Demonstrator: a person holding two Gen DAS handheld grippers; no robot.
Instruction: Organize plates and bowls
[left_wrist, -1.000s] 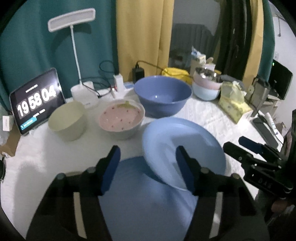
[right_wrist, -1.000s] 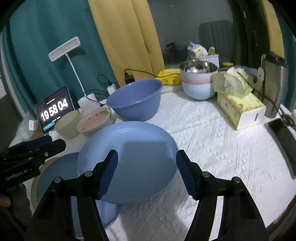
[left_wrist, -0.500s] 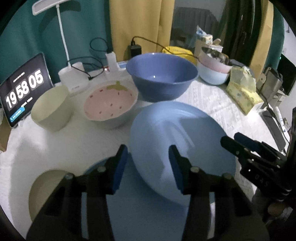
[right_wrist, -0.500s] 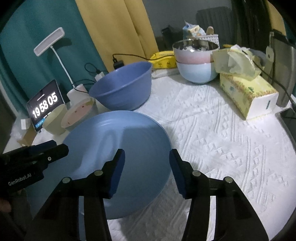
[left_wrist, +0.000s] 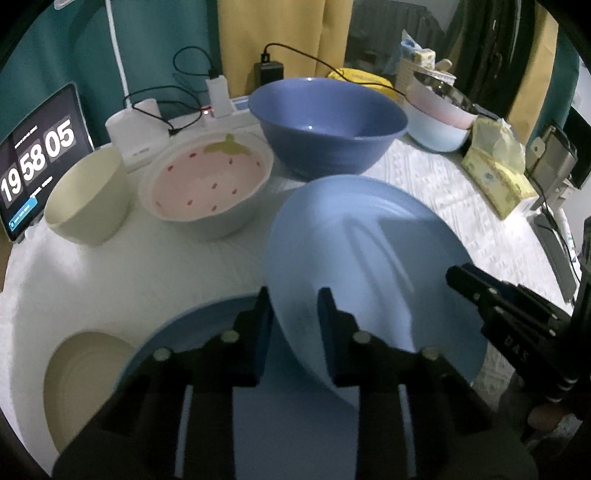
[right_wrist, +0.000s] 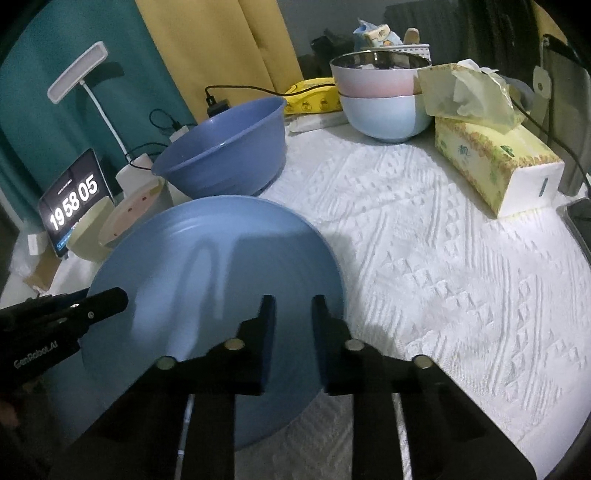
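Note:
A light blue plate (left_wrist: 365, 266) (right_wrist: 218, 273) is held tilted above the table between both grippers. My left gripper (left_wrist: 294, 306) has its jaws nearly closed around the plate's left rim. My right gripper (right_wrist: 293, 314) has its jaws nearly closed around the plate's right rim. Under the plate lies a second blue plate (left_wrist: 207, 325), with a beige plate (left_wrist: 81, 373) to its left. Behind stand a cream bowl (left_wrist: 88, 195), a pink strawberry bowl (left_wrist: 207, 184) and a big dark blue bowl (left_wrist: 327, 125) (right_wrist: 225, 147).
A stack of pink and pale blue bowls (right_wrist: 384, 96) with a steel one on top stands at the back right, by a tissue box (right_wrist: 495, 158). A clock tablet (left_wrist: 37, 155), lamp base (left_wrist: 136, 129) and cables line the back left. White cloth (right_wrist: 443, 258) lies right.
Both grippers have narrowed from wide open to nearly closed around the light blue plate's rims. Both views have moved closer in over the plate, which now looks more tilted.

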